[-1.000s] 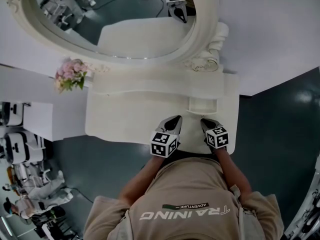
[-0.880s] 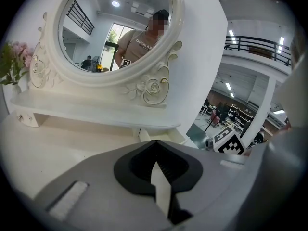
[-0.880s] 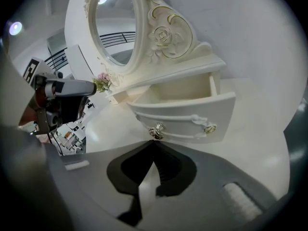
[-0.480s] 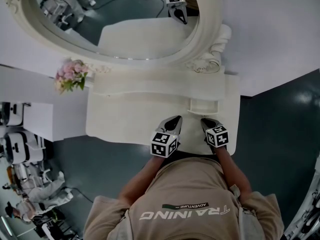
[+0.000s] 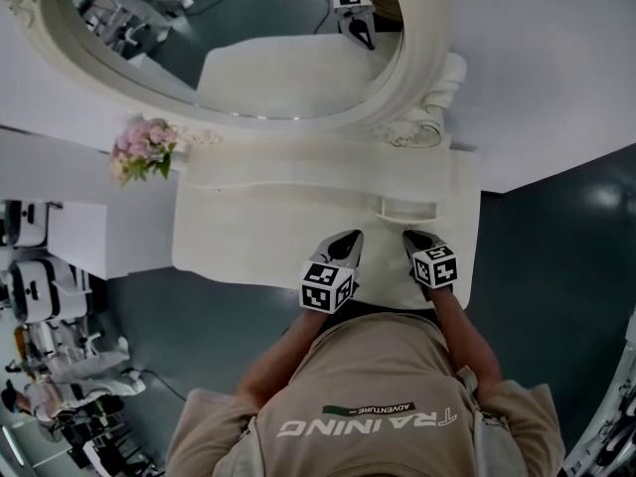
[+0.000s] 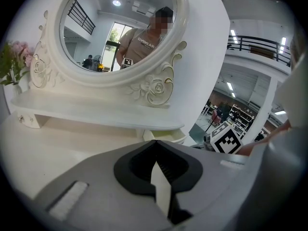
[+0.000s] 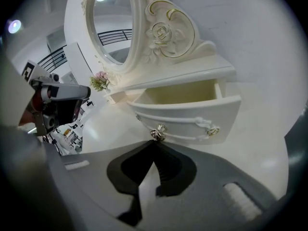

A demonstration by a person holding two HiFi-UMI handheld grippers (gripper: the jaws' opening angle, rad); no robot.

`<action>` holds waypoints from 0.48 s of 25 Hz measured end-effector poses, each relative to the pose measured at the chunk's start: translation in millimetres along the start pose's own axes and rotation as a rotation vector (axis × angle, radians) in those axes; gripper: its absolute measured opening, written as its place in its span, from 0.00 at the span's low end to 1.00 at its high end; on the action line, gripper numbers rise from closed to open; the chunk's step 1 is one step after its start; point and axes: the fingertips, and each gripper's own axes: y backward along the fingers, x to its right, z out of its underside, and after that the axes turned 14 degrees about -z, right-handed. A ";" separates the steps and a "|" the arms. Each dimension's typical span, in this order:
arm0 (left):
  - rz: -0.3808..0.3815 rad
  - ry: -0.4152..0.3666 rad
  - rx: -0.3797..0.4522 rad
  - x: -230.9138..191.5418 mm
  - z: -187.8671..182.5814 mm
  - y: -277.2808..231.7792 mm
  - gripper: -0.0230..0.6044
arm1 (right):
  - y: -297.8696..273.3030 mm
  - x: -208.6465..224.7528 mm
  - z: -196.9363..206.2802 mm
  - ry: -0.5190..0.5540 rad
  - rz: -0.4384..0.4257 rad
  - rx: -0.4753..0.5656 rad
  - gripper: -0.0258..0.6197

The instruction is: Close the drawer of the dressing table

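White drawer point(image 7: 192, 112) is left open; right gripper point(image 7: 154, 141) is held closed at its knob point(image 7: 158, 132); left gripper point(image 6: 155, 142) is closed on nothing.

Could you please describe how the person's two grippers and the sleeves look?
The left gripper and right gripper are both grey, with black padding inside the tapered fingers. Each carries a white cube with black square markers. The person wears a beige short-sleeved shirt.

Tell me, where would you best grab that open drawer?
The metal knob at the middle of the drawer front, approached head-on. It sticks out towards the right gripper, lined up before it. For closing, pushing the flat front would probably do.
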 end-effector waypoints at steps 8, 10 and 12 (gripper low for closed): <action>0.007 -0.003 -0.004 2.2 -8.5 -6.9 0.07 | -3.8 7.8 -11.9 0.002 -0.006 -0.007 0.04; 0.009 -0.007 -0.005 1.4 -10.7 -8.6 0.07 | -5.4 9.7 -15.2 -0.001 -0.006 -0.004 0.04; 0.010 -0.010 -0.011 0.1 -12.2 -9.7 0.07 | -6.6 11.1 -18.3 -0.007 -0.005 -0.001 0.04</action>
